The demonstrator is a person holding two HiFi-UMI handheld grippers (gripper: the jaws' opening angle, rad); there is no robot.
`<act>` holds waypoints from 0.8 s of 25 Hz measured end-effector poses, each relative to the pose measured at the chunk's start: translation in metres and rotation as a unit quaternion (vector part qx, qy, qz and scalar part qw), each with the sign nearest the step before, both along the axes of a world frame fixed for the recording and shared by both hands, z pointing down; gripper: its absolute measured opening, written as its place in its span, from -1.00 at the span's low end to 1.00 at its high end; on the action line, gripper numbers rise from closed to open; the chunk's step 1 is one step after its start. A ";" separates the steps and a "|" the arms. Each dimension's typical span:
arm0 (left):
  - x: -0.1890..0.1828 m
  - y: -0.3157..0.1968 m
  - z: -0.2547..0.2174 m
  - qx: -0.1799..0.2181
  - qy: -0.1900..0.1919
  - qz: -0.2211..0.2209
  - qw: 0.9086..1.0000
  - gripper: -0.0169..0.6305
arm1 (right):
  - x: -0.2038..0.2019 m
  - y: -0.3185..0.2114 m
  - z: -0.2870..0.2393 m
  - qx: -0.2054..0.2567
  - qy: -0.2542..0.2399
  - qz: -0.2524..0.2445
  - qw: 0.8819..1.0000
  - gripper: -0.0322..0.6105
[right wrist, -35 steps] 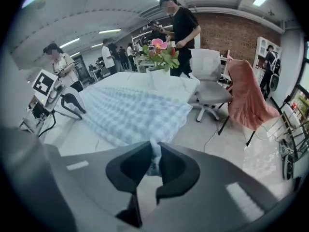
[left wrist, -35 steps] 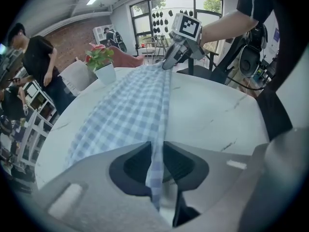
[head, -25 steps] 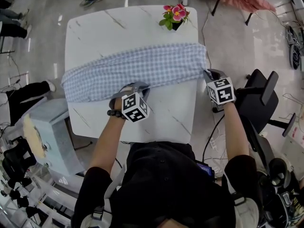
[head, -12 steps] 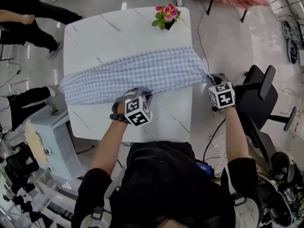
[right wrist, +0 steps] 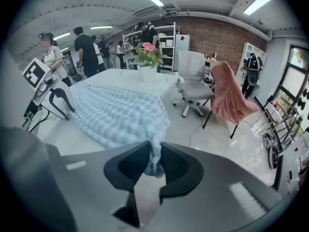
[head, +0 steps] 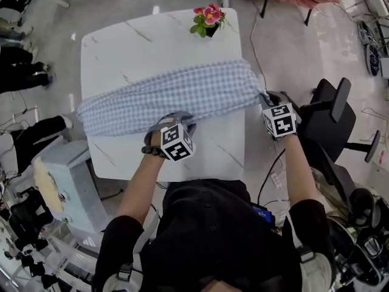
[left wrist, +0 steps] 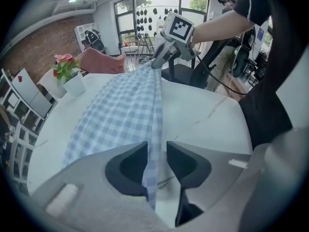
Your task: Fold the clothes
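A blue-and-white checked garment [head: 176, 93] lies in a long band across the white marble table [head: 134, 41], and its right end hangs past the table edge. My left gripper [head: 176, 119] is at the band's near edge. Its jaws have just been opening; the cloth [left wrist: 125, 105] still runs between the left gripper [left wrist: 157, 151], resting on one pad with a gap to the other. My right gripper [head: 267, 97] is off the table's right edge. Its jaws have eased slightly, and the right gripper [right wrist: 153, 153] still pinches the garment's bunched corner [right wrist: 155, 166].
A potted pink flower [head: 205, 22] stands at the table's far edge. A black office chair [head: 331, 114] is close on the right and cables trail on the floor. A pale blue box [head: 61, 175] sits on the left. People stand at far left [head: 24, 72].
Both hands have shifted a little along the table and then held still. The garment lies as before. A person at the upper left has walked off.
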State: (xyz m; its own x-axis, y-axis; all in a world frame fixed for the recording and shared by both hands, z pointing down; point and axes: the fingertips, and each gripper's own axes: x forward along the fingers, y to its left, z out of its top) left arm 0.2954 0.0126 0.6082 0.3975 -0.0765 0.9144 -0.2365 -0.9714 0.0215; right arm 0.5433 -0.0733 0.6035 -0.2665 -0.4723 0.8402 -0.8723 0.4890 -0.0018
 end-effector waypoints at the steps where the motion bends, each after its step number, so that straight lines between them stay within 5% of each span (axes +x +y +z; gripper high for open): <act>1: -0.001 0.000 -0.001 0.000 0.004 -0.004 1.000 -0.50 | -0.001 0.001 0.002 -0.008 0.003 0.000 1.000 -0.60; 6: -0.006 -0.003 -0.012 -0.004 0.030 -0.026 0.999 -0.28 | -0.003 0.008 0.002 -0.031 0.008 -0.016 0.999 -0.21; 12: -0.030 -0.010 -0.021 0.013 0.038 -0.062 0.997 -0.28 | -0.031 -0.005 -0.019 0.009 -0.015 -0.018 1.000 -0.20; 20: -0.109 -0.012 -0.035 0.039 0.052 -0.152 0.986 -0.28 | -0.138 -0.012 -0.041 0.033 -0.025 -0.113 0.993 -0.22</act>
State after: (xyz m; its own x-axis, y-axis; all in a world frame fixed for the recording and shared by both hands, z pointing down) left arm 0.1869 0.0010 0.5735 0.4357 -0.2748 0.8571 -0.5183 -0.8551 -0.0107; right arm 0.4054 -0.0854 0.5623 -0.4132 -0.4495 0.7920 -0.7394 0.6733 -0.0036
